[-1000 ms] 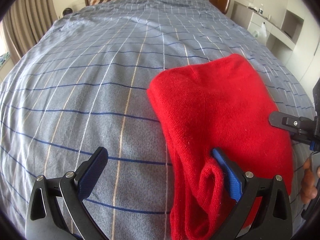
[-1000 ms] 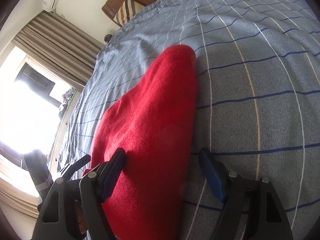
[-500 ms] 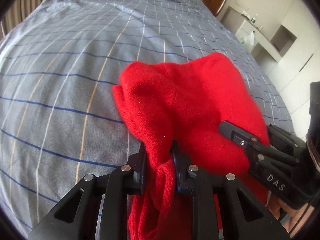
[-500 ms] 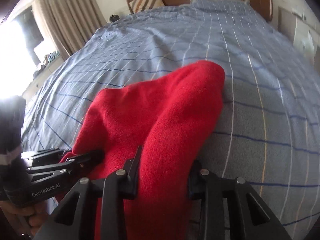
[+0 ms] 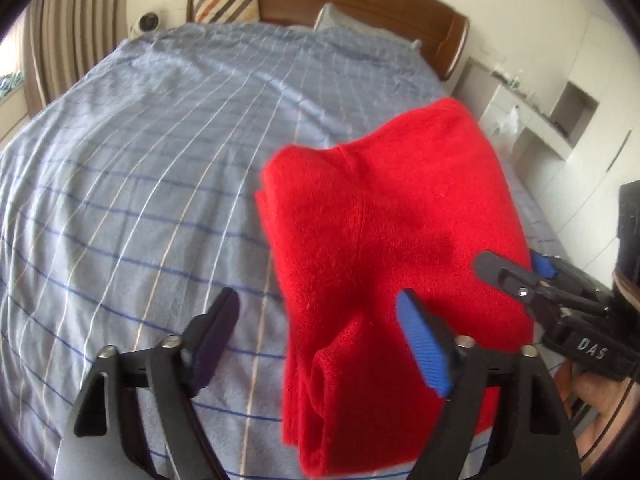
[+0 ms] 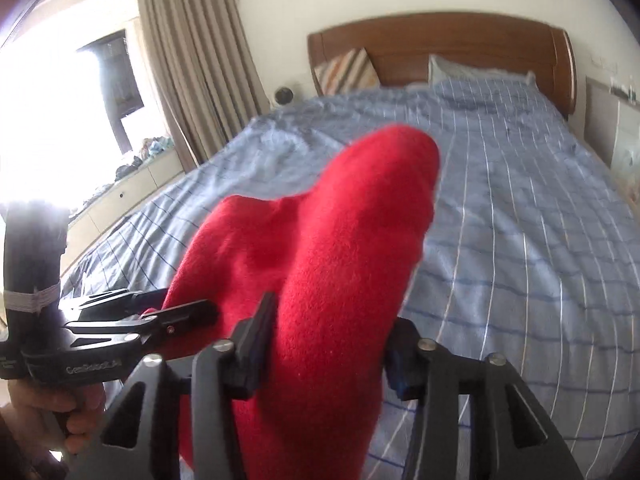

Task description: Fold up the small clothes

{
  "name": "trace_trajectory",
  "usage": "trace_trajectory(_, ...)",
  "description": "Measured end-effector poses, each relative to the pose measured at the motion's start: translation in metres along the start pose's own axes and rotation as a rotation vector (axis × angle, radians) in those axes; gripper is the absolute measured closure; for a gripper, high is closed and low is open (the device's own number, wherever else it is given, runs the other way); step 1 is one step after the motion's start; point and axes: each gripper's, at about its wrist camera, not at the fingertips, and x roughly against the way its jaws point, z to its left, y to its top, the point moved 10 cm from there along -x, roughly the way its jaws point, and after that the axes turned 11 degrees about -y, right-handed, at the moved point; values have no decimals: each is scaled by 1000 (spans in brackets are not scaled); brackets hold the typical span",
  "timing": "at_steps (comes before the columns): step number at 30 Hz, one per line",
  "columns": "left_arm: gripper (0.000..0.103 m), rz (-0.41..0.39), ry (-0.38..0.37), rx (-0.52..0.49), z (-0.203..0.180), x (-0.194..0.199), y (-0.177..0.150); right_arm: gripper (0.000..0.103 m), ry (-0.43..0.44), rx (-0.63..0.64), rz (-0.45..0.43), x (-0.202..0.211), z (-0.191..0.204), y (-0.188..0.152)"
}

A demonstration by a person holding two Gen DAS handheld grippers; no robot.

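Observation:
A folded red knit garment [image 5: 384,240] lies on the blue checked bed [image 5: 140,180]. In the left wrist view my left gripper [image 5: 320,336] is open, its jaws wide apart around the garment's near left edge without gripping it. In the right wrist view my right gripper [image 6: 328,344] is shut on the garment [image 6: 332,264], whose thick fold bulges up between the jaws and looks lifted. The right gripper also shows at the right of the left wrist view [image 5: 516,276], and the left gripper at the left of the right wrist view [image 6: 168,320].
A wooden headboard [image 5: 360,4] with a striped cushion [image 5: 226,2] and a pillow [image 6: 472,70] stands at the far end. Curtains [image 6: 192,80] and a bright window are on the left. White shelves [image 5: 552,120] stand right of the bed.
My left gripper was shut on the garment's edge half a second ago and has now opened and let go. My right gripper closed on the garment and holds it higher.

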Motion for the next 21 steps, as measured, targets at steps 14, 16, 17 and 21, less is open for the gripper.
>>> trace_trajectory(14,0,-138,400,-193,-4,118,-92,6,-344,107,39,106,-35,-122)
trace_trajectory(16,0,-160,462,-177,-7,137,-101,3,-353,113,17,132,-20,-127)
trace_trajectory(17,0,-172,471,-174,-10,145,-107,2,-360,115,6,143,-13,-131)
trace_trajectory(21,0,-160,342,-128,-30,164,-139,1,-385,130,0,175,6,-150)
